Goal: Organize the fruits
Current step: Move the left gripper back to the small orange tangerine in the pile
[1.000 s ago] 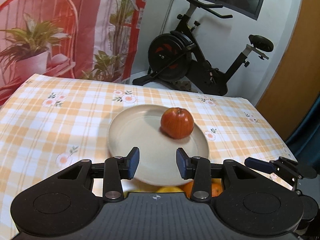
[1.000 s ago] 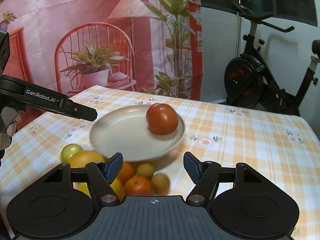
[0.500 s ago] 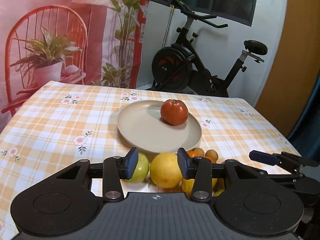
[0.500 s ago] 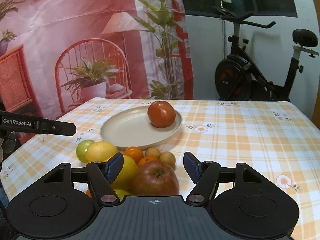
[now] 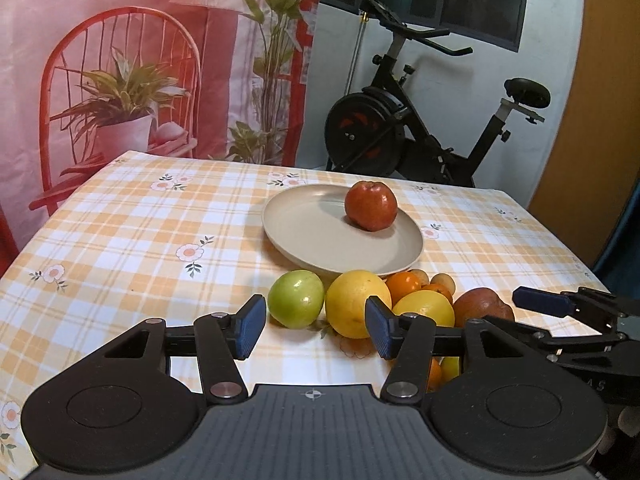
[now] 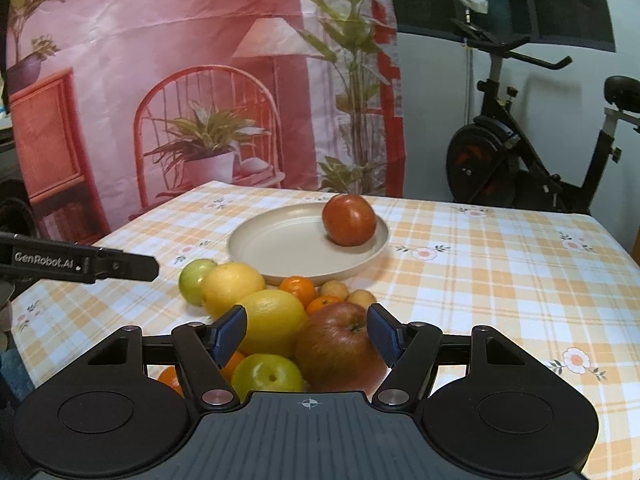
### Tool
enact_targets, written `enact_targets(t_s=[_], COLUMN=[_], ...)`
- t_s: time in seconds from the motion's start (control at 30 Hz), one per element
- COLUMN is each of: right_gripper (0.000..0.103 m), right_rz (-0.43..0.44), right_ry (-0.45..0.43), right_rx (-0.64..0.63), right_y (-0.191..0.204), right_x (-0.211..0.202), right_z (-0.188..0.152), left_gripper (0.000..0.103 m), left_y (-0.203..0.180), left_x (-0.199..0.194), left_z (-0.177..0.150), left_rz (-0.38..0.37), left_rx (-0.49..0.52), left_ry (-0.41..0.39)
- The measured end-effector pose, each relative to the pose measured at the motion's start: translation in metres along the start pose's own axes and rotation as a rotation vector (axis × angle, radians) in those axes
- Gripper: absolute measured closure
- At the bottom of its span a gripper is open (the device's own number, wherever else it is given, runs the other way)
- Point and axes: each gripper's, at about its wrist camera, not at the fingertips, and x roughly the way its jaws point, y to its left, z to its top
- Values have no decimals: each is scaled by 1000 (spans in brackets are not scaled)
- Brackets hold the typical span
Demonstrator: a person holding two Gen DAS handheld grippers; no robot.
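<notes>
The left gripper [image 5: 315,327], jaws just opening, holds nothing; the right gripper [image 6: 307,334] is parted and empty too. Fruit pile [image 6: 276,316] lies partly hidden behind both bodies. One red apple [image 5: 371,205] sits on the plate [image 5: 304,240].

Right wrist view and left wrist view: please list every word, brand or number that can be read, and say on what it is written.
"GenRobot.AI": white letters on the side of the left gripper's black finger, in the right wrist view.
Faint letters on the right gripper's body, left wrist view: too dim to read.
Nothing else is legible.
</notes>
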Motion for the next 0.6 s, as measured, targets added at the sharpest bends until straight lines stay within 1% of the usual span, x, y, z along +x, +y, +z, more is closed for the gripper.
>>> enact_targets(t_s=[0.17,0.3,0.47,0.6], right_gripper=[39,40,40,40], right_rz=[-2,-13,-22,-20], right_ry=[10,5,4,4], right_rx=[-25,-16,0,0], right_y=[6,4,0,-1], right_x=[1,1,1,1], right_z=[-3,-4,-5,-5], left_gripper=[46,45,35,33], left_y=[-4,-5,-6,-5], left_x=[1,3,3,4], left_z=[-3,-5,-6,-6], left_rz=[-9,-9,17,36], left_rx=[10,16,32,36], left_ry=[10,19,14,17])
